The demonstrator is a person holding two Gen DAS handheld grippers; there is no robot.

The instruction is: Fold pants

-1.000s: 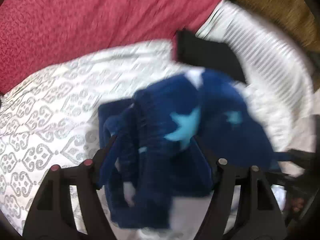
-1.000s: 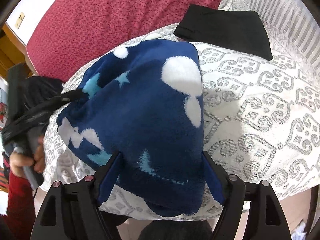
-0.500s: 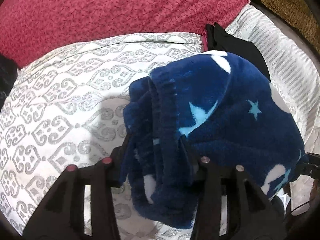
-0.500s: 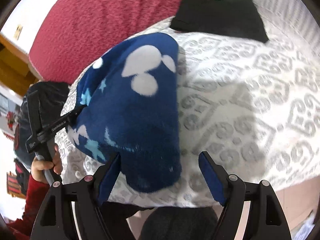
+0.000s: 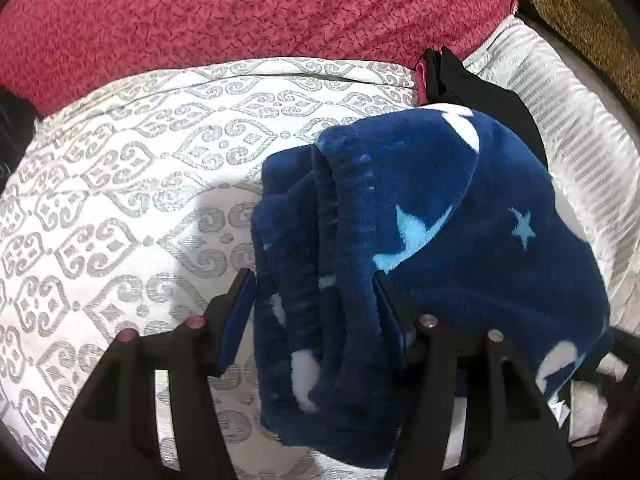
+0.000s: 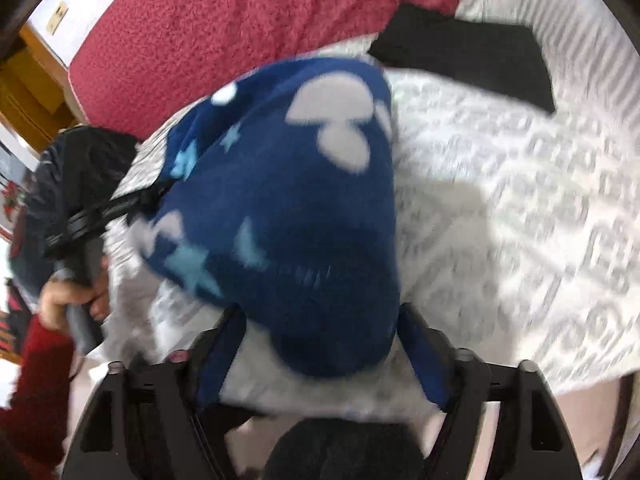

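Patterned white bedspread [image 5: 120, 208], red blanket [image 5: 240, 12] at its far edge. Fleece pants [image 5: 460, 240] bunched mid-bed, left gripper [image 5: 316, 300] and right gripper [image 6: 320, 336] both clamped on them. Thick slippery layers could slide apart, wrecking the fold.

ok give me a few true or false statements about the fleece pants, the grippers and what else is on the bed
1. The dark blue fleece pants carry white clouds and light blue stars. True.
2. The left gripper has the pants bunched between its fingers. True.
3. The folded black garment lies on top of the blue pants. False: it lies beyond them on the white patterned bedspread.
4. The textured blanket at the far side is green. False: it is red.
5. The right gripper points at bare bedspread only. False: the pants fill the space between its fingers.
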